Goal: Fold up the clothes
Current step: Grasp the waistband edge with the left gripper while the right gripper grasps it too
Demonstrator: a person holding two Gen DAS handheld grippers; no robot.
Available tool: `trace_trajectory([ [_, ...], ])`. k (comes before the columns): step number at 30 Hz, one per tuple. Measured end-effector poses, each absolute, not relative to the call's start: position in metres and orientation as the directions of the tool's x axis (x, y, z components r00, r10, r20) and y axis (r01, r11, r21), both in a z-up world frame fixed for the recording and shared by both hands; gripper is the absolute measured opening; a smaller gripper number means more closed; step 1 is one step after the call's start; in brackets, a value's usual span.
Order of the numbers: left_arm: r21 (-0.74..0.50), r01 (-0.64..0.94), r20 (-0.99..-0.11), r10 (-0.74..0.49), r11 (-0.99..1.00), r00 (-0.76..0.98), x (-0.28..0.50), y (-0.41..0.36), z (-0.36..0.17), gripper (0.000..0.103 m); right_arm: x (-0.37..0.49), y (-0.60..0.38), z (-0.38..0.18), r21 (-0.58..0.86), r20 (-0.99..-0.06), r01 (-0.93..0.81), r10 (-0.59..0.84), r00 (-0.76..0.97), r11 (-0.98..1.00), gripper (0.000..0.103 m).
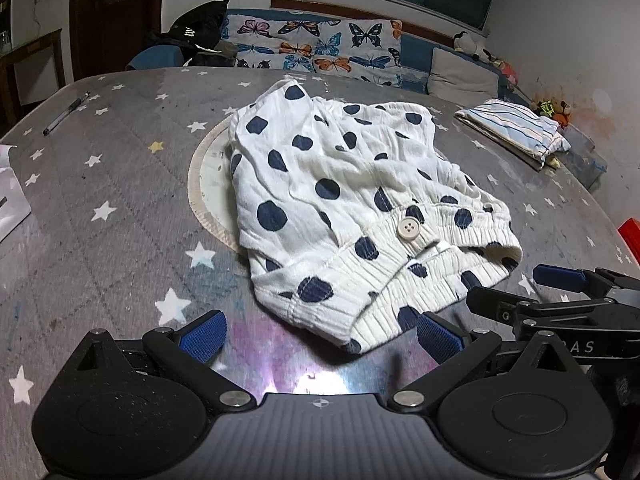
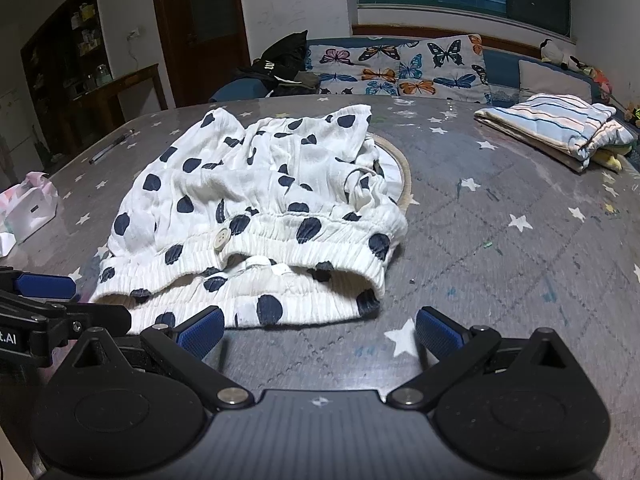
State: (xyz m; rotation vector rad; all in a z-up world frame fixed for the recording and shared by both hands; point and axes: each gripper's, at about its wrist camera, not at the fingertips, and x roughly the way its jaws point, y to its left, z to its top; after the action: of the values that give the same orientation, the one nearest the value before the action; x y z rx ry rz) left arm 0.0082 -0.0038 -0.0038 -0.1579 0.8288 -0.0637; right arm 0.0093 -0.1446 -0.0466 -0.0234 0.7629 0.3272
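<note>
1. The spotted garment (image 1: 352, 208) lies mid-table (image 1: 120, 208), partly over a round mat (image 1: 208, 184)
2. A pen (image 1: 66, 114) lies at the far left
3. Folded clothes (image 1: 516, 128) sit far right
4. A sofa (image 1: 320, 46) stands behind the table
5. Both grippers, left (image 1: 320, 336) and right (image 2: 320, 334), sit before the garment's near hem

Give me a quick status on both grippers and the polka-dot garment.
Left gripper open, empty, at the waistband. Right gripper open, empty, alongside. Polka-dot garment rumpled, unfolded on the table. Nothing in the way; folded striped cloth off to the side.
</note>
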Motion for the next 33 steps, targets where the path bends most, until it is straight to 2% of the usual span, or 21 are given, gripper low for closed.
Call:
trace_trajectory([
  [14,-0.16,0.026,-0.708,-0.133,0.987,0.693,0.018,-0.007,-0.001,0.102,0.025,-0.149,-0.046,0.088,-0.68,-0.281,0.263,0.684,0.956,0.103],
  [17,-0.156,0.047,-0.711,-0.145,0.987,0.688,0.018,-0.01,-0.002,0.098,0.029,-0.152,-0.045,0.095,-0.681,-0.27,0.26,0.684,0.958,0.102],
  [21,-0.147,0.067,-0.715,-0.153,0.987,0.683,0.019,-0.012,-0.006,0.085,0.033,-0.155,-0.047,0.082,-0.686,-0.258,0.242,0.687,0.963,0.094],
  [24,-0.13,0.076,-0.715,-0.146,0.989,0.683,0.02,-0.013,-0.009,0.08,0.036,-0.157,-0.048,0.085,-0.689,-0.255,0.241,0.683,0.963,0.089],
  [27,-0.108,0.078,-0.712,-0.132,0.991,0.689,0.02,-0.014,-0.008,0.069,0.038,-0.155,-0.047,0.062,-0.687,-0.254,0.226,0.691,0.965,0.079],
  [28,-0.103,0.077,-0.711,-0.128,0.992,0.691,0.021,-0.013,-0.008,0.063,0.039,-0.155,-0.047,0.063,-0.686,-0.253,0.226,0.692,0.965,0.075],
  [30,-0.108,0.075,-0.71,-0.13,0.991,0.693,0.022,-0.011,-0.008,0.058,0.041,-0.155,-0.046,0.064,-0.683,-0.251,0.226,0.694,0.966,0.073],
  [33,-0.118,0.074,-0.705,-0.136,0.99,0.696,0.023,-0.007,-0.006,0.047,0.042,-0.155,-0.046,0.072,-0.678,-0.26,0.238,0.695,0.963,0.064],
])
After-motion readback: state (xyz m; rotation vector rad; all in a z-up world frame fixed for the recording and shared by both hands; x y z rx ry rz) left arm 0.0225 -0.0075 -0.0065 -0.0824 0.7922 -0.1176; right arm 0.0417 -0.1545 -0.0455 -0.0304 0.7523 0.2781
